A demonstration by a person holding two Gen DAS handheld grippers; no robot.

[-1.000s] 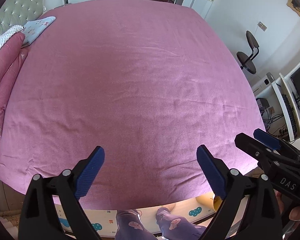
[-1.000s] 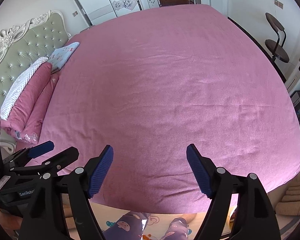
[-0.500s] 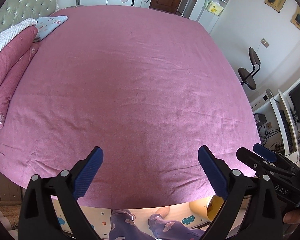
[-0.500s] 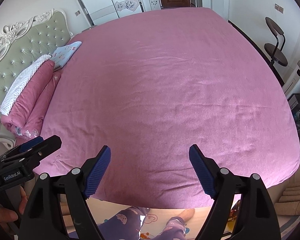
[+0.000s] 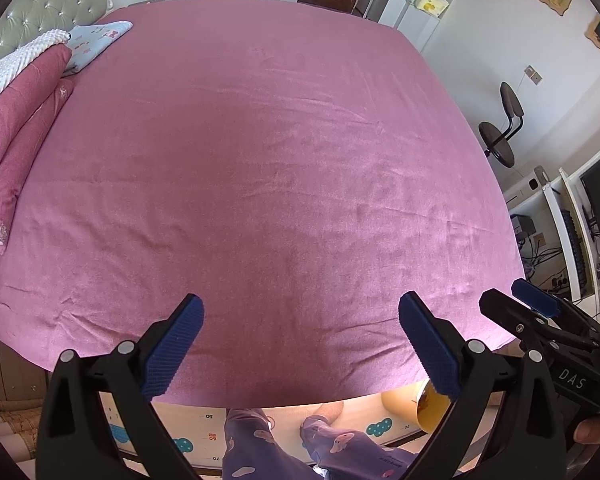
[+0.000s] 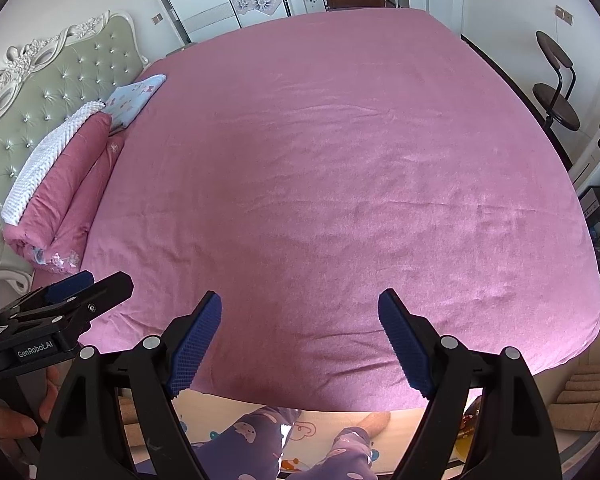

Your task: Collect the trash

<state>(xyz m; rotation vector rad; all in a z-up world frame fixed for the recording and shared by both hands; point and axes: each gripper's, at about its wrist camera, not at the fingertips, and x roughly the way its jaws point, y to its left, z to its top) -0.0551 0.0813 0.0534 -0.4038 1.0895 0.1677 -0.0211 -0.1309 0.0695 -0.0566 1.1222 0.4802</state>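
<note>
You hold the left tongs [image 5: 300,340] over the near edge of the bed [image 5: 280,160], and their blue pads stand wide apart with nothing between them. Your right tongs [image 6: 300,340] hang over the same edge, also wide apart and holding nothing. Each pair shows at the side of the other's view. Ahead of both tongs the pink sheet lies flat, and I cannot see any trash on it. Far ahead and to the left of the tongs lie a folded pink quilt [image 6: 68,192] and a light blue pillow [image 6: 134,98] by the headboard [image 6: 52,84]. Below the tongs you can see your legs [image 6: 260,444] in purple pants on a play mat [image 5: 196,420]. A yellow thing [image 5: 416,404] sits on the floor behind the right pad of the left tongs; I cannot tell what it is.
</note>
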